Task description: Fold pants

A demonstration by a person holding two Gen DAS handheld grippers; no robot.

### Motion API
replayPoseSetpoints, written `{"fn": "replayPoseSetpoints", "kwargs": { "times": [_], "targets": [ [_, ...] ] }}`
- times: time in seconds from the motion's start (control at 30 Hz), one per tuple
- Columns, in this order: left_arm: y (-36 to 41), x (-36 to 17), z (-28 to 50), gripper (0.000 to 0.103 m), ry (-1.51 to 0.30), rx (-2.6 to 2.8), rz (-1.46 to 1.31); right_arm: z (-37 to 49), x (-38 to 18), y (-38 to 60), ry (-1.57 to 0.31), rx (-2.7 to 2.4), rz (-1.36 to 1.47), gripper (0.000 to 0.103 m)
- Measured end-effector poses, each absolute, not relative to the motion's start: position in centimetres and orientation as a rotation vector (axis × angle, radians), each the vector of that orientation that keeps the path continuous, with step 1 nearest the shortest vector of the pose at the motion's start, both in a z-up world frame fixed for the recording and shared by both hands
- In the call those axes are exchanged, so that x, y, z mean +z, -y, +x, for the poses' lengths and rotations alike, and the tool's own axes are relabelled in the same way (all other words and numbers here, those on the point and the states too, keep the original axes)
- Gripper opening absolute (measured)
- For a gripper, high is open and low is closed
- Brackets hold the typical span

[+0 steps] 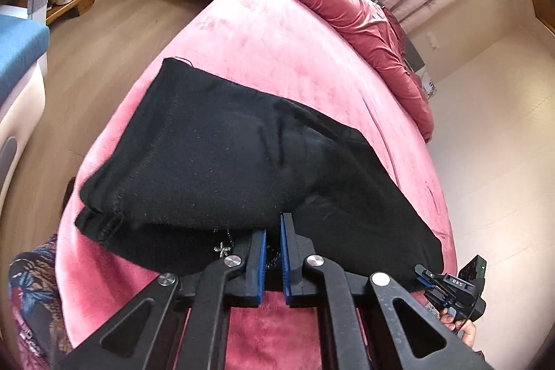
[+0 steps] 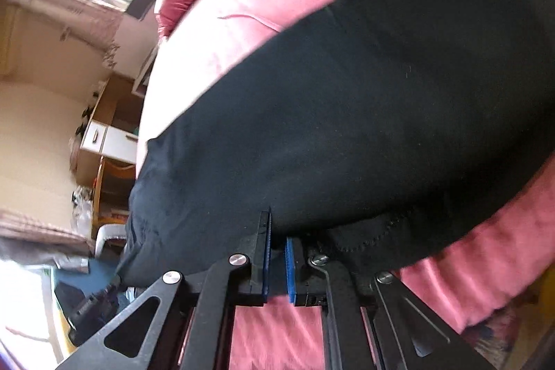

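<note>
The black pants (image 1: 242, 162) lie folded on the pink bed (image 1: 277, 33), straight ahead of both claws. The left claw (image 1: 273, 233) pinches their near edge, and the right claw (image 2: 278, 231) likewise clamps the near hem.

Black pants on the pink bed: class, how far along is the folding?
Done: the black pants lie doubled on the pink bed. In hand: the left gripper and right gripper each pinch the near edge. Left: fold again and smooth.
</note>
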State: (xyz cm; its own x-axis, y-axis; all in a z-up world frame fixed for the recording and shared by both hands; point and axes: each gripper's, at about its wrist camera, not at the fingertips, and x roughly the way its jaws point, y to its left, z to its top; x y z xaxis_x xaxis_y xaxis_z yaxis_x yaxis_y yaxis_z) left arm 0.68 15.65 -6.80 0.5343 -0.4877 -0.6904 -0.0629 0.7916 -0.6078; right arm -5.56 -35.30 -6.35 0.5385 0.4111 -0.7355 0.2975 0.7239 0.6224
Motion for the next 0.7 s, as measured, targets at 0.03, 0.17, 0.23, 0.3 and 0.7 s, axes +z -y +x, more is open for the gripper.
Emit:
{"fn": "replayPoseSetpoints", "kwargs": {
  "times": [0.03,0.17,0.23,0.3,0.7],
  "targets": [
    [-15.7,-6.9,0.6,0.007,-1.000,-0.272,-0.629,-5.8,-6.2,35.2,-1.034,0.080,0.789,0.007],
    [-14.9,-8.6,0.8,0.007,-1.074,-0.247,-0.576,-6.5,-7.7,34.6,-1.102,0.059,0.746,0.007],
    [-14.7,-9.4,0.7,0.007,-1.107,-0.232,-0.561,-6.5,-8.6,34.2,-1.142,0.042,0.715,0.007],
    [-14.7,-9.9,0.9,0.007,-1.120,-0.227,-0.573,-6.3,-9.0,33.9,-1.150,0.038,0.687,0.007],
    [-21.7,-9.6,0.7,0.036,-1.021,-0.142,-0.899,-5.8,-9.0,34.0,-1.162,0.047,0.697,0.010]
  ]
}}
